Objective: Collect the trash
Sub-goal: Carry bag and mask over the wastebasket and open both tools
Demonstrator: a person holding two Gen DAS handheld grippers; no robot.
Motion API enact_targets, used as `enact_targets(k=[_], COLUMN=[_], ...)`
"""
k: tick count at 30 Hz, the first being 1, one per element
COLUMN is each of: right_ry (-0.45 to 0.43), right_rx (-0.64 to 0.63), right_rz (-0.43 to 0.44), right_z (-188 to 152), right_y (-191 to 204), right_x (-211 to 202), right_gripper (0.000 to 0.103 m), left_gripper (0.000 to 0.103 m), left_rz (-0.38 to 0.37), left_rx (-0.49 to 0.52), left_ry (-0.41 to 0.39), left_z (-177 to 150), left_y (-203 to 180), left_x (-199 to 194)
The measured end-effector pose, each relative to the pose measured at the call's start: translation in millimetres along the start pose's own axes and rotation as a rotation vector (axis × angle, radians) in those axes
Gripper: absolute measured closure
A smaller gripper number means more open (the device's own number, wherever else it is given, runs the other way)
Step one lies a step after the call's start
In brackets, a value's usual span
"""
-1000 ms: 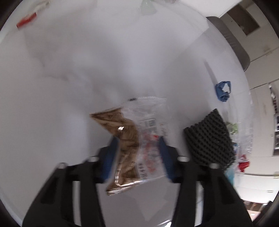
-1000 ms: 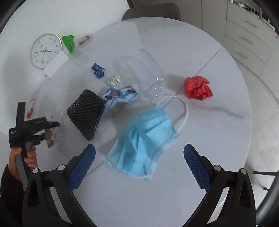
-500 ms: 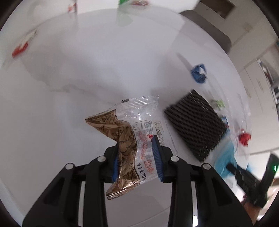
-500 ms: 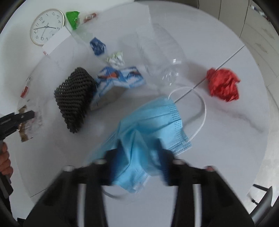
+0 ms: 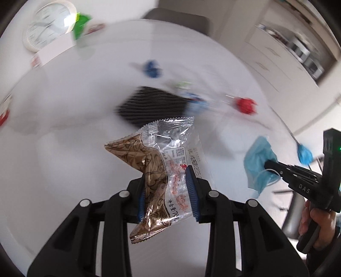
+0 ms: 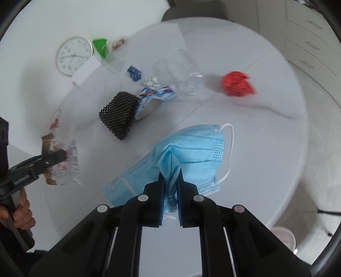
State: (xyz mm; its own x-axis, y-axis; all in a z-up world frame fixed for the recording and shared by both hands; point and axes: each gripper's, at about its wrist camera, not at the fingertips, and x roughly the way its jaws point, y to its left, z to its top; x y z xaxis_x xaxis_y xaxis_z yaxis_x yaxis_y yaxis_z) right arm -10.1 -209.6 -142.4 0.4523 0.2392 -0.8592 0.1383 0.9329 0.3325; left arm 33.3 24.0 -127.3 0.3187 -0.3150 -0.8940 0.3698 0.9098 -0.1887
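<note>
With my left gripper [image 5: 168, 191] pinching the snack wrapper [image 5: 164, 170] and my right gripper [image 6: 170, 187] clamped on the blue mask [image 6: 191, 153], both just beside the black foam net [image 6: 119, 113], I should lift steadily so neither slips.

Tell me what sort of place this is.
Probably a home dining or kitchen area: a round white table strewn with litter, a chair pushed in at its far side, and pale drawer cabinets along the wall. A wall clock lies flat on the table.
</note>
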Motion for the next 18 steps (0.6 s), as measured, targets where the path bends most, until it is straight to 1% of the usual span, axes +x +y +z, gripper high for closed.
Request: enact_targets(k=[3,6,9,15,18], right_ry=[-0.054,-0.082,-0.101,-0.115,-0.089], right_rx=[0.040,0.089,0.152,0.288,0.343], right_rz=[-0.035,-0.079,-0.116,-0.188,-0.220], right_z=[-25,-52,-80,-142,-169], right_y=[-20,-49,-75,-130,-156], right_x=[-36,-65,-87,-117,-115], right_gripper=[0.092,0.092,0.092,0.092,0.091], left_gripper=[0.071,0.071,0.071,0.071,0.071], left_rz=[-0.044,-0.091,-0.127,-0.188,-0.201], left_rx=[0.081,0.178,0.258,0.386,0.436], left_ry=[0.009,0.017,0.021,0.033,0.034], left_z=[-9,-18,-26,-41,-48], left_y=[-40,-85,-122,-189,-213], left_x=[-5,-5,-6,-4,-4])
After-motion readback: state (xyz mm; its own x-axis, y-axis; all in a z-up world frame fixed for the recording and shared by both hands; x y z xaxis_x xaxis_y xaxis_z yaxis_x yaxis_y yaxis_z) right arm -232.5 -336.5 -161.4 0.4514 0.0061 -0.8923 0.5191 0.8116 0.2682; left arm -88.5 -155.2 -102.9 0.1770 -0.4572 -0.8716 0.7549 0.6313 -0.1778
